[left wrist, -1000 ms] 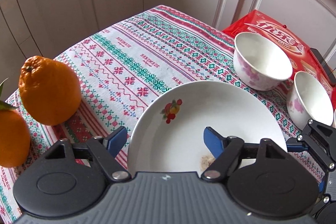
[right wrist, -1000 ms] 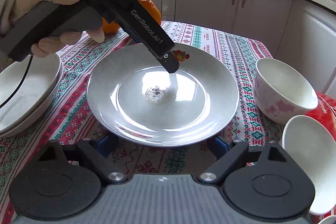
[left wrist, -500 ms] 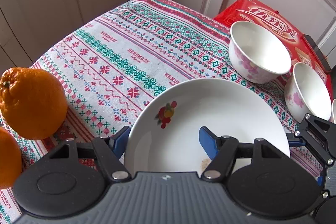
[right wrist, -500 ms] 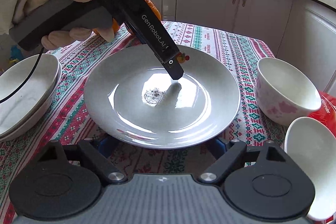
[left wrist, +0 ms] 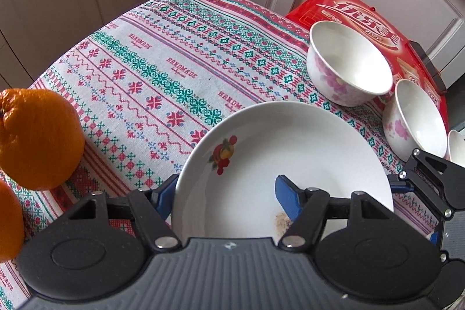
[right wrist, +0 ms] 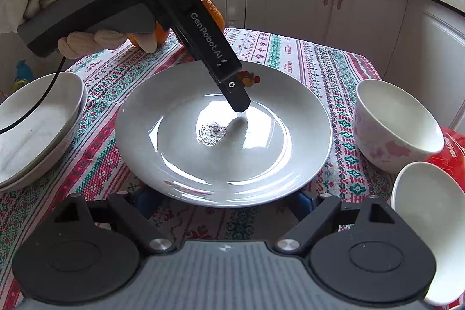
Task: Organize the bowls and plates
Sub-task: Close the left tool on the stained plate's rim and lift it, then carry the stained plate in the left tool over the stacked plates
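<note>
Gloved left hand (right wrist: 87, 5) tilts the left gripper (left wrist: 226, 192) steeply down onto the white plate (left wrist: 290, 153) mid-desk (left wrist: 139, 71) — jaws straddling its rim, not clearly clamped. Right gripper (right wrist: 223, 198) sits low at the plate's near edge — jaws apart, its fingertips tucked under the rim.

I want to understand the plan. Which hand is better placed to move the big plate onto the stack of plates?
Left. The left gripper already straddles the plate rim on the side nearer the plate stack. The right gripper's fingers sit under the opposite edge, far from the stack.
</note>
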Demonstrator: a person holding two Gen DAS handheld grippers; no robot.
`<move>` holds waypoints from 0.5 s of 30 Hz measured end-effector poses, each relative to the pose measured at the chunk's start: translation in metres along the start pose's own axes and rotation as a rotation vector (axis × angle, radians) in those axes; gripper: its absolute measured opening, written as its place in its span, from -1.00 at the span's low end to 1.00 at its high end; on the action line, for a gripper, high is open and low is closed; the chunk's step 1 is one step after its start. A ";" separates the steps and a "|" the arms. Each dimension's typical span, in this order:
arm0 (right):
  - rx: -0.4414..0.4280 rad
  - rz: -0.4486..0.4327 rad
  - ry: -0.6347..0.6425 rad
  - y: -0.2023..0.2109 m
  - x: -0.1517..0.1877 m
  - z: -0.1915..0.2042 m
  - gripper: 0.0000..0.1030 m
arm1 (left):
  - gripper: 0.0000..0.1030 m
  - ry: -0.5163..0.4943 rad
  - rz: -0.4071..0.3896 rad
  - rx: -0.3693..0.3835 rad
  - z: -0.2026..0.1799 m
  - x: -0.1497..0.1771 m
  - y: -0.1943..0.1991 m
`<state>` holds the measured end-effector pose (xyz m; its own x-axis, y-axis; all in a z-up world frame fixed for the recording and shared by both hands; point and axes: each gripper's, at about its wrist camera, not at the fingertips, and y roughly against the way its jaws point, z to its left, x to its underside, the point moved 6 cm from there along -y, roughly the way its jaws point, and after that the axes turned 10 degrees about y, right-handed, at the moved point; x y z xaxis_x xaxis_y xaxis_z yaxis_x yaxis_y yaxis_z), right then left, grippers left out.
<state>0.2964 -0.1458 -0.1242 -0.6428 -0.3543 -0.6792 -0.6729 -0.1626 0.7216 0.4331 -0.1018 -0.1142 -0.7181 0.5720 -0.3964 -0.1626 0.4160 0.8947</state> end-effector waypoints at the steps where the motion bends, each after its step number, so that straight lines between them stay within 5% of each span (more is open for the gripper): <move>1: -0.002 0.002 0.003 0.001 0.001 0.001 0.77 | 0.35 0.000 0.000 0.004 0.000 0.001 0.001; 15: -0.008 -0.018 0.065 0.025 -0.001 0.012 0.77 | 0.35 0.034 -0.054 -0.005 -0.007 0.026 0.035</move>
<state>0.2754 -0.1381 -0.1069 -0.6056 -0.4102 -0.6819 -0.6807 -0.1768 0.7109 0.4040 -0.0771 -0.0914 -0.7309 0.5244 -0.4369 -0.2049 0.4420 0.8733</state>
